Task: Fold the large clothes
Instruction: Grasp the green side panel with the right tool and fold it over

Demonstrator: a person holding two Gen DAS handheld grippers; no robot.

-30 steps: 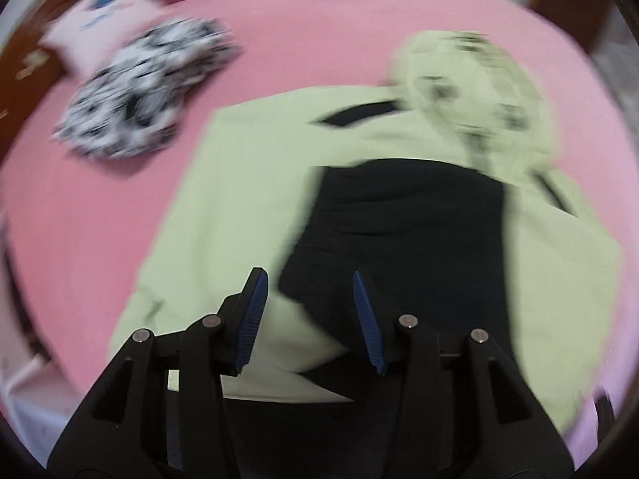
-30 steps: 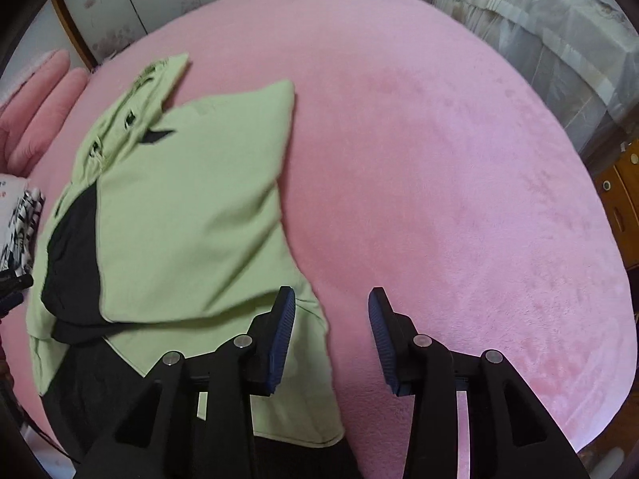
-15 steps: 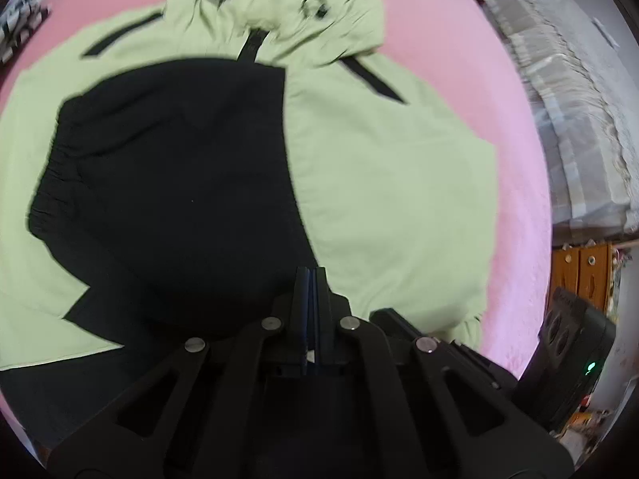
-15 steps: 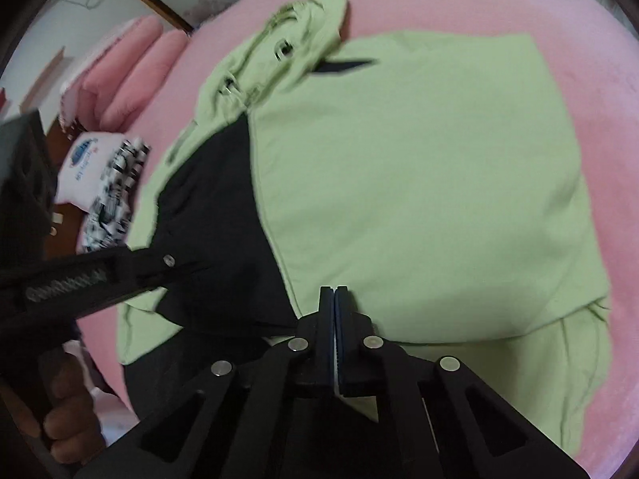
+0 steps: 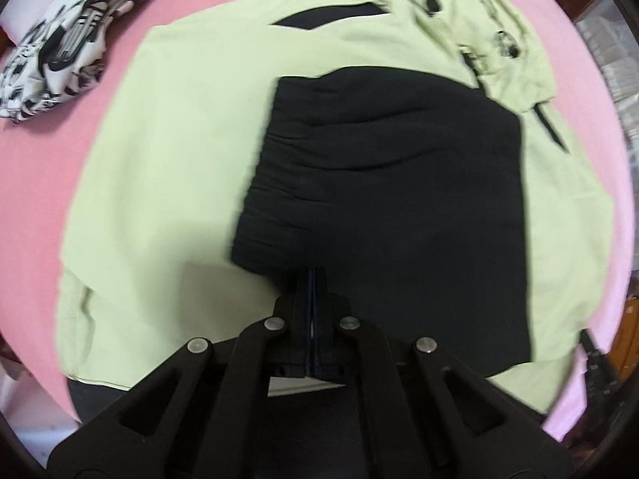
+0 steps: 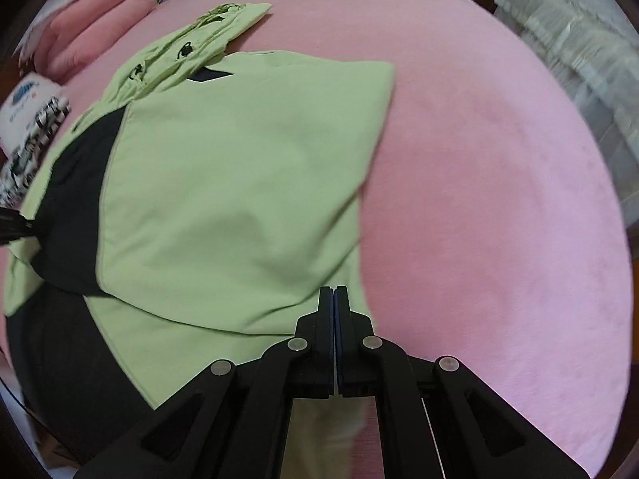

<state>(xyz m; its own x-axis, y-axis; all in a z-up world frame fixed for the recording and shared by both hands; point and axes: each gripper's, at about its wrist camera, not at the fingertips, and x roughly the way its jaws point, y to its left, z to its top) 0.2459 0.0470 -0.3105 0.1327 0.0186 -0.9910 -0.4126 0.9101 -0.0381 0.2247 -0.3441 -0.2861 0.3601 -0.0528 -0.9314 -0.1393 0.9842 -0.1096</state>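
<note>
No readable writing: the white pillow (image 6: 24, 99) beyond the jacket's far-left corner carries a blue logo, too blurred to read

Lime-green hooded jacket (image 5: 179, 167) lies flat on the pink bed (image 6: 499, 199), hood (image 5: 471, 20) at its far end, black sleeve panel (image 5: 399, 199) folded across the middle. In the right wrist view a green panel (image 6: 239, 183) is folded over the body beside the black one

Left gripper (image 5: 312, 279): fingers pressed together at the near edge of the black panel; whether fabric is pinched between them, cannot tell

Right gripper (image 6: 333, 293): fingers together over the jacket's near-right edge, by the green fold; whether it grips cloth, cannot tell

Black-and-white patterned garment (image 5: 60, 40) sits on the bed off the jacket's far-left side, apart from it
</note>
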